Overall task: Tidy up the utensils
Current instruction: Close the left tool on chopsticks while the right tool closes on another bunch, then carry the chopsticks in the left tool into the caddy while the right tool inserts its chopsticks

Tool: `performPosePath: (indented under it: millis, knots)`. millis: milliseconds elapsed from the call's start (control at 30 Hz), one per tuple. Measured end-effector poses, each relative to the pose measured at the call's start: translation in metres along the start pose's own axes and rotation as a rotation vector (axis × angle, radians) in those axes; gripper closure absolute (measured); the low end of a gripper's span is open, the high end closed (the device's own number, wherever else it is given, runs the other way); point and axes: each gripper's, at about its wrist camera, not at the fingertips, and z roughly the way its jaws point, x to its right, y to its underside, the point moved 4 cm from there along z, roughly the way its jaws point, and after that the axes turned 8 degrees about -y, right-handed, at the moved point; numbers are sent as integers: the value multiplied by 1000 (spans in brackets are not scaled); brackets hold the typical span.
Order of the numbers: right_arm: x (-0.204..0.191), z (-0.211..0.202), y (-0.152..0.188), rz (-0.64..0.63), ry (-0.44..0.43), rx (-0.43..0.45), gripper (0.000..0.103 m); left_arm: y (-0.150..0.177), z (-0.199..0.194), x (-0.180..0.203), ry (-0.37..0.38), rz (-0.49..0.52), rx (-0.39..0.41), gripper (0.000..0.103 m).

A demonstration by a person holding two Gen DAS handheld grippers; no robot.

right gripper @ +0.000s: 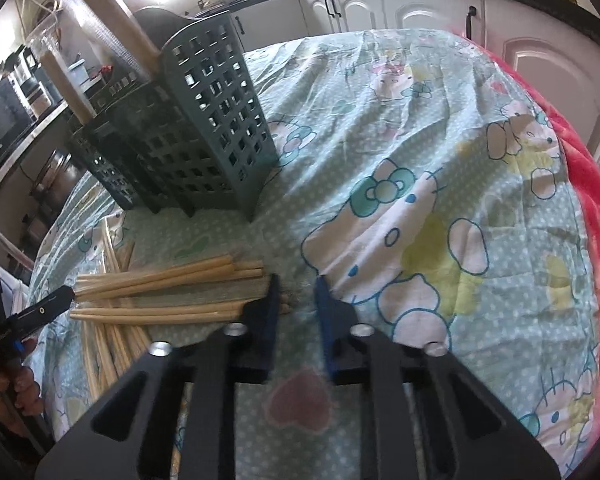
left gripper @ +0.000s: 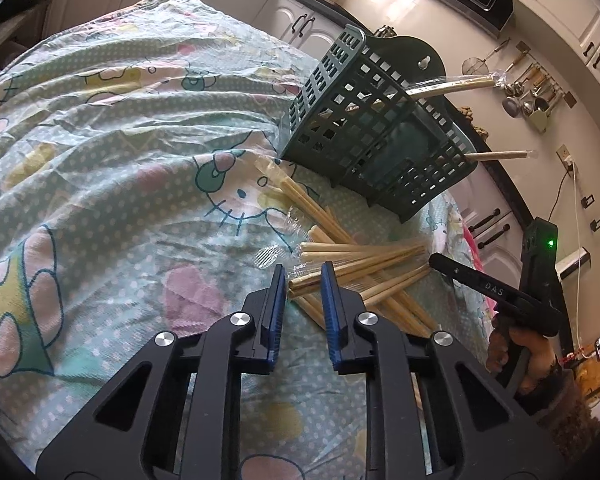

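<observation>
left gripper (left gripper: pixel 303 280): jaws pinched on the near end of a wrapped chopstick pack (left gripper: pixel 364 268)
right gripper (right gripper: pixel 296 292): jaws nearly closed at the pack's other end, can't tell if it's gripping
pile (left gripper: pixel 380 300): rest lying loose on the cloth (left gripper: pixel 120 160)
step: picking up a pack
next: lift it level and tip it into the green basket (left gripper: pixel 364 128) behind the pile

One caddy (left gripper: pixel 364 128), roughly ten wrapped chopstick pairs (left gripper: pixel 360 264).

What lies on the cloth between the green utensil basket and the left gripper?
Wrapped chopstick pairs piled on the cloth, from the basket to the left gripper, seen in the left wrist view.
</observation>
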Motion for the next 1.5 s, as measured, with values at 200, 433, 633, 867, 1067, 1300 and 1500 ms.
performPosePath:
  millis: [200, 433, 633, 867, 1067, 1300, 1500]
  knots:
    - [-2, -10, 0, -24, -3, 24, 101, -3, -8, 0, 4, 8, 29, 95]
    - [-27, -41, -4, -90, -21, 98, 101, -10, -34, 8, 4, 41, 100, 97]
    - [-63, -73, -11, -172, -46, 172, 101, -17, -65, 22, -13, 88, 179, 98]
    - [-112, -107, -20, -273, -99, 243, 101, -23, -97, 41, -8, 145, 244, 100]
    - [-150, -126, -21, -357, -127, 285, 101, -27, -114, 58, 2, 184, 278, 101]
    - [-188, -141, -23, -458, -130, 325, 102, -35, -132, 74, 12, 213, 316, 101]
    - [-202, -150, -29, -483, -140, 347, 102, -46, -147, 83, 39, 221, 348, 101]
